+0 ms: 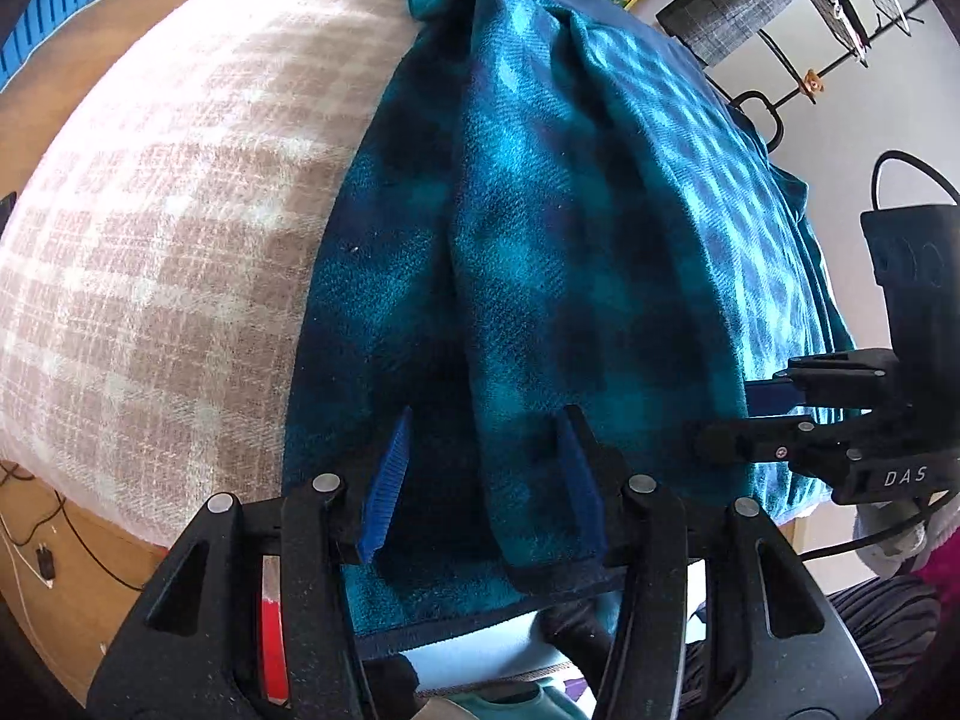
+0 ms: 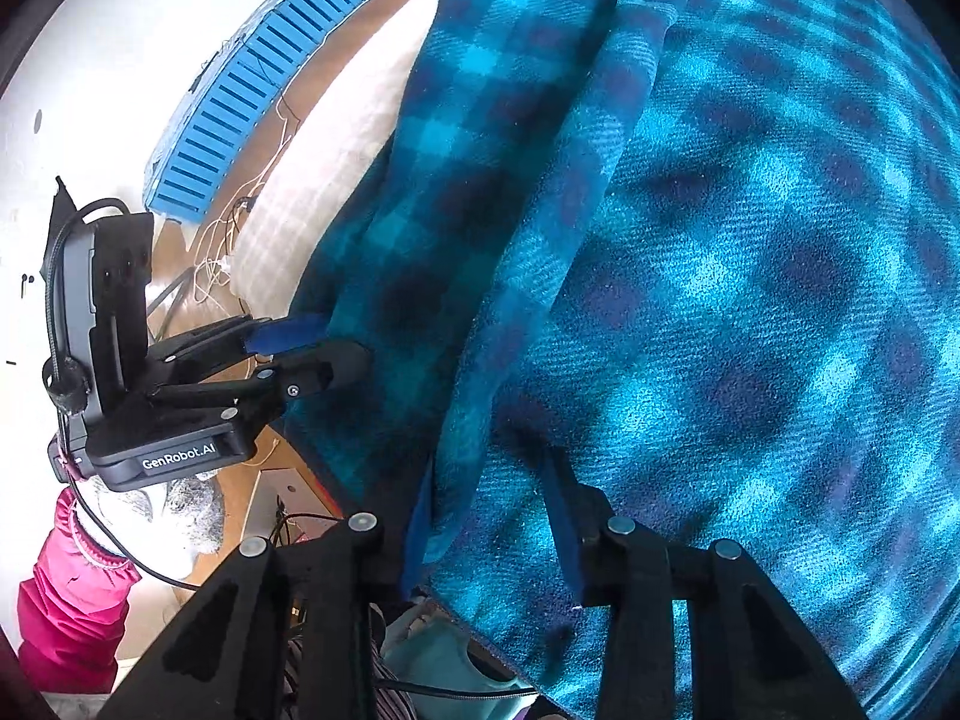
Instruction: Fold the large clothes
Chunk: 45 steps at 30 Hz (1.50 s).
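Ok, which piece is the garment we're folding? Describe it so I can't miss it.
Find the pale pink-and-white checked bed cover. Draped along its side is the teal-and-navy plaid fleece garment, with both sets of jaws at its near hem. It is the only dark blue-green checked fabric there.

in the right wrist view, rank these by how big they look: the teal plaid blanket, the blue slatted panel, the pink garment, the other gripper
1. teal plaid blanket, fills most of the frame
2. blue slatted panel
3. left gripper, counting its whole body, and pink garment: too alike to rank; the garment is cut off by the image edge
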Motion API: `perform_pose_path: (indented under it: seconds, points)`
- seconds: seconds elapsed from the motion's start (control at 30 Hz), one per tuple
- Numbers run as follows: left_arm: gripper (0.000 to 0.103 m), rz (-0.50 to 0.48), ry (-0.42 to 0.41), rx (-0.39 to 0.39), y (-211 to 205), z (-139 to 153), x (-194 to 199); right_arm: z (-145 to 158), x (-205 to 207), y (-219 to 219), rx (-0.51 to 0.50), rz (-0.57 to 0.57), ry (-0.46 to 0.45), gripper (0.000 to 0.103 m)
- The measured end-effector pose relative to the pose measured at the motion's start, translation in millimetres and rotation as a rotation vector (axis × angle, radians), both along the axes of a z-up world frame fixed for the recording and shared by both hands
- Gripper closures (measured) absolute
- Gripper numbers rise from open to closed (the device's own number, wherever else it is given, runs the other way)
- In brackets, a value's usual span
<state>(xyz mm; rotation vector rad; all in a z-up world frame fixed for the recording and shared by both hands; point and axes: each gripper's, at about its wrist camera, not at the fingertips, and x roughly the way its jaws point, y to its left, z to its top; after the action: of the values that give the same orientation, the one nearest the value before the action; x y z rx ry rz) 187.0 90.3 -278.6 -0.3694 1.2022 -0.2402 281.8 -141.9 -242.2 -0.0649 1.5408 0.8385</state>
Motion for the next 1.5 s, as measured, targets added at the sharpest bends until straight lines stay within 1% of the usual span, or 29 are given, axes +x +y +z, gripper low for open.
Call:
perform_pose_path:
  seconds: [0.07, 0.13, 0.23, 0.33, 0.37, 0.4, 0.43, 0.47, 0.5, 0.53, 0.6, 0.63, 0.67, 0.77, 0.87, 0.93, 1.0, 1.03, 1.07, 1.1, 1.13, 1.17, 1.27, 1.33, 1.37, 1.4, 1.43, 1.5]
  points:
    - [0.053, -0.027, -0.023, 0.025, -6, -1, -1, -2, -3, 5, 0.003, 0.004, 0.001, 0.067]
    - [0.053, -0.045, -0.039, 0.032, -7, -3, -2, -3, -2, 6, 0.008, 0.001, 0.005, 0.067]
    - [0.051, -0.081, -0.003, 0.033, -7, -3, 3, -4, -1, 6, 0.012, 0.005, 0.008, 0.067]
    - [0.051, -0.046, 0.055, -0.001, -3, -2, 11, -4, -1, 6, 0.011, 0.012, 0.007, 0.068]
    - [0.051, -0.034, 0.062, -0.002, -2, -1, 12, -3, -1, 8, 0.013, 0.012, 0.008, 0.068]
    - [0.054, -0.031, 0.061, -0.009, -2, 0, 11, -3, -1, 8, 0.016, 0.013, 0.01, 0.069]
    - [0.06, -0.031, 0.055, -0.014, -3, 1, 10, -2, -2, 6, 0.019, 0.013, 0.01, 0.069]
    - [0.069, -0.035, 0.05, -0.028, -3, 1, 9, -3, -3, 7, 0.022, 0.014, 0.011, 0.07]
    - [0.072, -0.039, 0.05, -0.043, -3, 0, 9, -3, -4, 8, 0.025, 0.016, 0.014, 0.07]
    - [0.074, -0.039, 0.048, -0.045, -3, -1, 9, -3, -4, 9, 0.026, 0.018, 0.017, 0.073]
    - [0.093, -0.04, 0.037, -0.048, -3, 1, 9, -5, -6, 12, 0.037, 0.024, 0.032, 0.081]
    - [0.099, -0.031, 0.033, -0.05, -1, 3, 8, -5, -6, 11, 0.044, 0.029, 0.038, 0.089]
    - [0.1, -0.023, 0.019, -0.058, 2, 7, 7, -4, -8, 13, 0.052, 0.035, 0.04, 0.095]
    - [0.102, -0.007, -0.043, -0.057, 15, 27, -3, 6, -14, 18, 0.092, 0.058, 0.031, 0.101]
    - [0.102, 0.014, -0.087, -0.071, 33, 45, -16, 15, -19, 22, 0.118, 0.079, 0.019, 0.101]
    - [0.102, 0.028, -0.093, -0.103, 42, 47, -22, 15, -19, 23, 0.109, 0.082, 0.009, 0.101]
    - [0.102, 0.04, -0.066, -0.145, 46, 40, -21, 11, -19, 22, 0.089, 0.066, 0.018, 0.101]
    - [0.1, 0.044, -0.039, -0.168, 45, 34, -19, 8, -18, 21, 0.083, 0.054, 0.027, 0.101]
    - [0.09, 0.047, -0.015, -0.19, 45, 29, -16, 7, -18, 20, 0.081, 0.044, 0.037, 0.101]
    - [0.084, 0.053, 0.01, -0.206, 43, 22, -14, 6, -19, 19, 0.079, 0.037, 0.042, 0.101]
    - [0.071, 0.061, 0.031, -0.217, 42, 16, -11, 5, -19, 19, 0.075, 0.038, 0.043, 0.101]
    - [0.065, 0.069, 0.052, -0.232, 41, 9, -9, 5, -20, 17, 0.072, 0.042, 0.041, 0.101]
    - [0.065, 0.086, 0.085, -0.297, 39, -2, -5, 4, -20, 18, 0.07, 0.042, 0.044, 0.097]
    - [0.065, 0.089, 0.09, -0.315, 35, -7, -1, 3, -18, 20, 0.063, 0.039, 0.047, 0.095]
    - [0.071, 0.082, 0.086, -0.315, 32, -8, 0, 1, -17, 20, 0.058, 0.038, 0.046, 0.092]
    - [0.08, 0.071, 0.077, -0.305, 28, -7, 1, 0, -16, 21, 0.052, 0.039, 0.046, 0.091]
    - [0.101, 0.062, 0.074, -0.287, 23, -7, 3, -1, -15, 22, 0.048, 0.039, 0.048, 0.088]
    - [0.102, 0.051, 0.048, -0.271, 19, -1, 2, -2, -16, 24, 0.043, 0.039, 0.052, 0.088]
